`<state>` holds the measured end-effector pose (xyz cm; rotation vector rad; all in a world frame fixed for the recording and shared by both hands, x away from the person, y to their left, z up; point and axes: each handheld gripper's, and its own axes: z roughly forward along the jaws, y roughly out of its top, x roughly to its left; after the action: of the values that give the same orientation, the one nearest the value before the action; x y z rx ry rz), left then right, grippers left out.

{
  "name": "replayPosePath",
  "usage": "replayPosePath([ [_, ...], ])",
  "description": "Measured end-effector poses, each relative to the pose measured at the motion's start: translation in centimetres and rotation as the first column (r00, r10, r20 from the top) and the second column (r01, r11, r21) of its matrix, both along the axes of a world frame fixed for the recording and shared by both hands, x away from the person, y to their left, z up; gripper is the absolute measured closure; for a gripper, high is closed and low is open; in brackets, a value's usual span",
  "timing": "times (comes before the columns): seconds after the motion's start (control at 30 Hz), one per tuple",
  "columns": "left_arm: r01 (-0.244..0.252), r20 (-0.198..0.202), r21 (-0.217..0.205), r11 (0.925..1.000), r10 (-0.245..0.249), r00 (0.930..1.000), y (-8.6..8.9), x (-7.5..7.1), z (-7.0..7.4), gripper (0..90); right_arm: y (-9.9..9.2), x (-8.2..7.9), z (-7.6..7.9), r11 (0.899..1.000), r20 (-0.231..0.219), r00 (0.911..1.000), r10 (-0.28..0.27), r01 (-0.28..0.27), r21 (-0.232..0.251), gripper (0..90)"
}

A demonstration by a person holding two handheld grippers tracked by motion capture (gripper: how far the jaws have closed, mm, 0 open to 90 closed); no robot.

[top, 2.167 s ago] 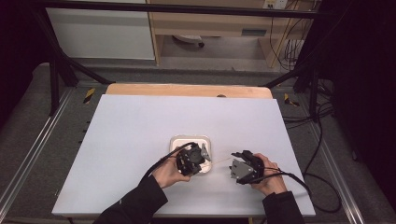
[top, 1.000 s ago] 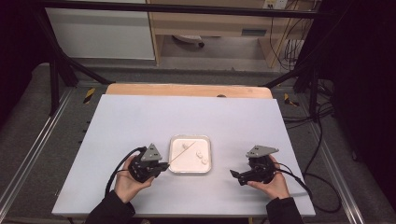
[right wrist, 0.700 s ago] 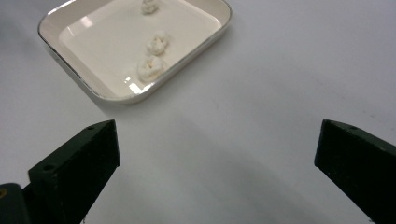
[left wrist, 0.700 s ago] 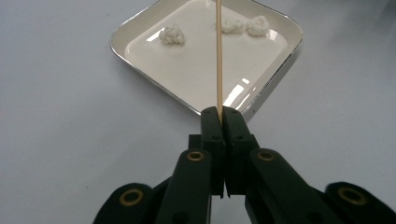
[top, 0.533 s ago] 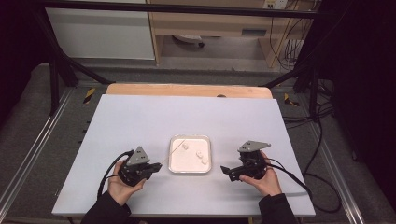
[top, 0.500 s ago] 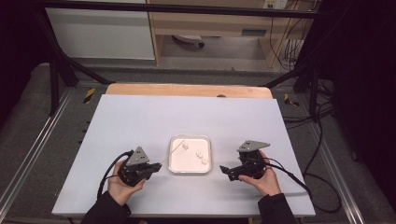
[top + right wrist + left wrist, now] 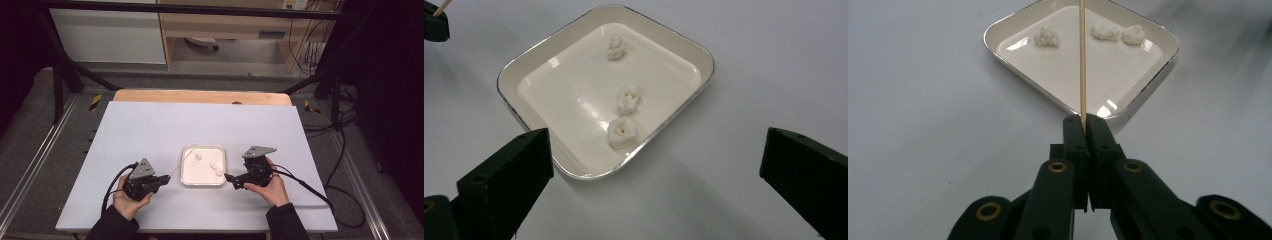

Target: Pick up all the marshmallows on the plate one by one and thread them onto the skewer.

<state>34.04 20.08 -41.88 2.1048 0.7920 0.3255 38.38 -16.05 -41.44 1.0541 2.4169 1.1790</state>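
White table, L tongs pinching skewer aimed over tray, R tongs spread.

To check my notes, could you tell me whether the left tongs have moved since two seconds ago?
Yes. The left tongs have drawn back leftward off the tray, with the stick.
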Motion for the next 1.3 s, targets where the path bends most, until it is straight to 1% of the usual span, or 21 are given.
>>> replayPosePath([
  [0.1,-0.004,0.002,-0.004,1.0000,0.004,1.0000,0.1,0.0,0.0,88.9,0.9,0.3,-0.1,1.000,0.003,0.9998,0.018,-0.018,-0.012,3.4],
  [0.13,-0.005,0.003,-0.006,1.0000,0.005,1.0000,0.1,0.0,0.0,88.9,1.1,0.4,-0.1,1.000,-0.004,0.9998,0.021,-0.021,-0.015,4.0],
  [0.23,-0.008,-0.004,-0.009,0.9999,0.008,1.0000,0.2,0.1,-0.1,88.9,1.9,0.7,-0.3,0.999,0.002,0.9989,0.046,-0.046,-0.011,6.7],
  [0.27,-0.007,-0.005,-0.008,0.9999,0.007,1.0000,0.2,0.1,-0.1,88.9,2.2,0.9,-0.4,0.999,-0.003,0.9987,0.050,-0.050,-0.013,7.1],
  [0.3,-0.008,-0.002,-0.005,1.0000,0.008,1.0000,0.2,0.1,-0.1,88.9,2.7,1.2,-0.6,0.998,-0.008,0.9983,0.058,-0.058,-0.018,9.4],
  [0.33,-0.008,-0.002,-0.007,0.9999,0.008,1.0000,0.2,0.1,-0.1,88.9,2.7,1.2,-0.6,0.998,-0.008,0.9983,0.058,-0.058,-0.018,9.4],
  [0.4,-0.008,-0.002,-0.010,0.9999,0.008,1.0000,0.2,0.1,-0.1,88.9,3.0,1.5,-0.8,0.997,-0.018,0.9971,0.074,-0.074,-0.016,12.3],
  [0.47,-0.006,-0.004,-0.008,0.9999,0.006,1.0000,0.2,0.1,-0.2,88.9,3.3,1.7,-1.0,0.996,-0.035,0.9958,0.084,-0.085,-0.007,17.1],
  [0.5,-0.007,-0.004,-0.008,0.9999,0.007,1.0000,0.1,0.1,-0.2,88.9,3.6,1.9,-1.1,0.995,-0.045,0.9940,0.100,-0.101,-0.017,21.4],
  [0.53,-0.006,-0.005,-0.010,0.9999,0.006,1.0000,0.2,0.1,-0.2,88.9,3.6,1.9,-1.1,0.995,-0.045,0.9940,0.100,-0.101,-0.017,21.4],
  [0.63,-0.003,-0.002,-0.012,0.9999,0.003,1.0000,0.1,0.1,-0.1,88.9,4.0,2.2,-1.3,0.993,-0.068,0.9913,0.112,-0.115,-0.036,26.7],
  [0.73,-0.004,0.000,-0.012,0.9999,0.004,1.0000,0.1,0.1,-0.2,88.9,4.1,2.4,-1.5,0.991,-0.089,0.9891,0.117,-0.122,-0.051,35.5],
  [0.77,-0.005,0.001,-0.012,0.9999,0.005,1.0000,0.1,0.1,-0.2,88.9,4.1,2.5,-1.6,0.990,-0.094,0.9885,0.118,-0.125,-0.064,38.0],
  [0.8,-0.004,0.002,-0.012,0.9999,0.004,1.0000,0.1,0.1,-0.2,88.9,4.1,2.6,-1.6,0.989,-0.089,0.9884,0.123,-0.129,-0.068,41.0],
  [0.87,-0.004,0.001,-0.012,0.9999,0.004,1.0000,0.1,0.1,-0.2,88.9,4.2,2.6,-1.7,0.987,-0.095,0.9866,0.132,-0.140,-0.073,46.1],
  [0.93,-0.005,-0.002,-0.012,0.9999,0.005,1.0000,0.1,0.1,-0.2,88.9,4.4,2.6,-1.7,0.983,-0.091,0.9855,0.143,-0.152,-0.102,50.1],
  [1.0,-0.004,-0.001,-0.009,0.9999,0.004,1.0000,0.1,0.1,-0.2,88.9,4.9,2.6,-1.8,0.977,-0.089,0.9845,0.151,-0.162,-0.139,51.9],
  [1.07,-0.003,-0.001,-0.008,1.0000,0.003,1.0000,0.0,0.1,-0.2,88.9,5.4,2.6,-1.9,0.967,-0.080,0.9834,0.163,-0.175,-0.183,53.0],
  [1.1,-0.002,0.000,-0.006,1.0000,0.002,1.0000,0.0,0.1,-0.2,88.9,5.5,2.6,-1.9,0.966,-0.077,0.9837,0.163,-0.175,-0.193,53.9],
  [1.2,-0.004,0.000,-0.007,1.0000,0.004,1.0000,0.0,0.1,-0.2,88.9,5.6,2.7,-2.1,0.966,-0.081,0.9841,0.158,-0.171,-0.192,56.2],
  [1.3,-0.005,0.000,-0.006,1.0000,0.005,1.0000,0.1,0.1,-0.2,88.9,5.6,2.7,-2.3,0.964,-0.083,0.9831,0.163,-0.177,-0.196,57.8],
])
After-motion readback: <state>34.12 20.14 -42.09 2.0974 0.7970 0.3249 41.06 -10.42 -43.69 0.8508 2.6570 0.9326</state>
